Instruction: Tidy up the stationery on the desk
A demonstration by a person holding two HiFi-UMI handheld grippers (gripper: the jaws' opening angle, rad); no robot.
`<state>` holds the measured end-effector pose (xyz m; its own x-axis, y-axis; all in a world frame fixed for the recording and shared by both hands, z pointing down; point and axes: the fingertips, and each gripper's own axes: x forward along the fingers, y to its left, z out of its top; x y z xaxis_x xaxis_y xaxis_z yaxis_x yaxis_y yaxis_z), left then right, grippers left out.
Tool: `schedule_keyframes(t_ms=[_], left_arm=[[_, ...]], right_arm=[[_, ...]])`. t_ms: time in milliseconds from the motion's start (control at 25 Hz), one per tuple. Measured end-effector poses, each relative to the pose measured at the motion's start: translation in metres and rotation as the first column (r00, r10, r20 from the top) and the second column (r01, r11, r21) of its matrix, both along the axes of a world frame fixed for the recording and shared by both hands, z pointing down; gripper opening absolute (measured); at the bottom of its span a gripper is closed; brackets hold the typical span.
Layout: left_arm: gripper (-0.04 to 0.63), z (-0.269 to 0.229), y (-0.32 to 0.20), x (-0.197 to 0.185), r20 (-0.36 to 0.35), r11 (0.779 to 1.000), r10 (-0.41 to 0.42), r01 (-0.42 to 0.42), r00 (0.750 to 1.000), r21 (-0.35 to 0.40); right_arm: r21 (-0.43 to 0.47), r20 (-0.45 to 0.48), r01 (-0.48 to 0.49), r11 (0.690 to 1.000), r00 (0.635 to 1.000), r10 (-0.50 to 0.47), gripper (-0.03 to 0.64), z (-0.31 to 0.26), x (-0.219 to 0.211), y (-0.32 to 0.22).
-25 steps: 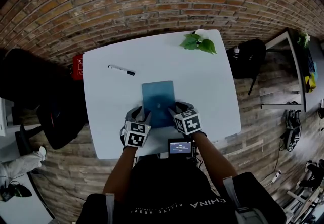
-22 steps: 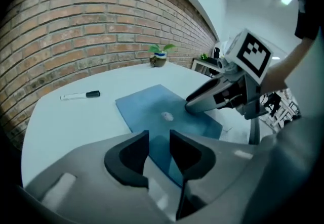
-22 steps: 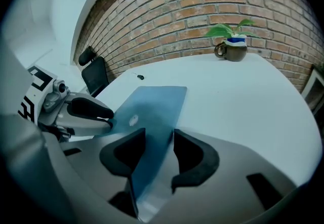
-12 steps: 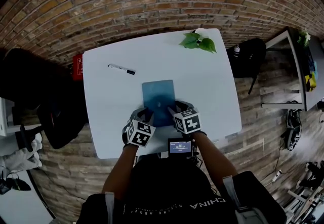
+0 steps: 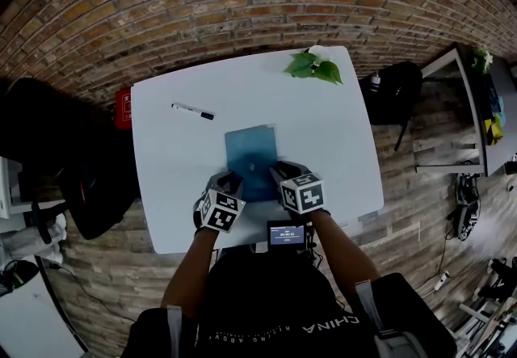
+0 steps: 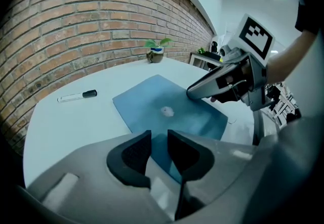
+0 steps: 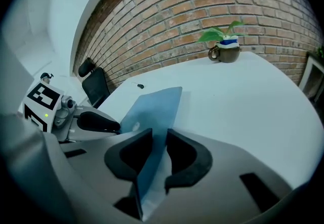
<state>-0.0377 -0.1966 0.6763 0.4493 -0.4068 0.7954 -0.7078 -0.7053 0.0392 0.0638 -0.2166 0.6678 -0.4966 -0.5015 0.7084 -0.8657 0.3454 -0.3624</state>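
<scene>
A thin blue folder [image 5: 250,150] lies flat in the middle of the white desk [image 5: 170,187]. My left gripper [image 5: 229,181] is at its near left corner and my right gripper [image 5: 284,172] at its near right corner. In the left gripper view the folder [image 6: 167,106] runs in between the jaws of the left gripper [image 6: 159,149], which have just been closing onto its edge. The right gripper [image 7: 159,154] has also just been closing, and the folder's edge [image 7: 152,109] stands pinched between its pads. A black-capped white marker [image 5: 194,111] lies at the far left.
A potted plant [image 5: 313,66] in a brown mug stands at the desk's far right corner. A black chair [image 5: 48,146] is left of the desk and a dark bag [image 5: 396,94] to its right. A brick wall runs behind.
Both pairs of jaws have narrowed onto the folder's near corners. The left gripper's marker cube has rolled a little. The folder and the marker lie where they were.
</scene>
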Motion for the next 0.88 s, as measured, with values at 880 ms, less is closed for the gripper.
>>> schedule_keyframes(t_ms=[880], left_arm=[[0.106, 0.001, 0.003, -0.011, -0.107, 0.998, -0.057, 0.055, 0.993, -0.023]], right_arm=[[0.162, 0.047, 0.23, 0.96, 0.97, -0.24, 0.054, -0.095, -0.07, 0.014]])
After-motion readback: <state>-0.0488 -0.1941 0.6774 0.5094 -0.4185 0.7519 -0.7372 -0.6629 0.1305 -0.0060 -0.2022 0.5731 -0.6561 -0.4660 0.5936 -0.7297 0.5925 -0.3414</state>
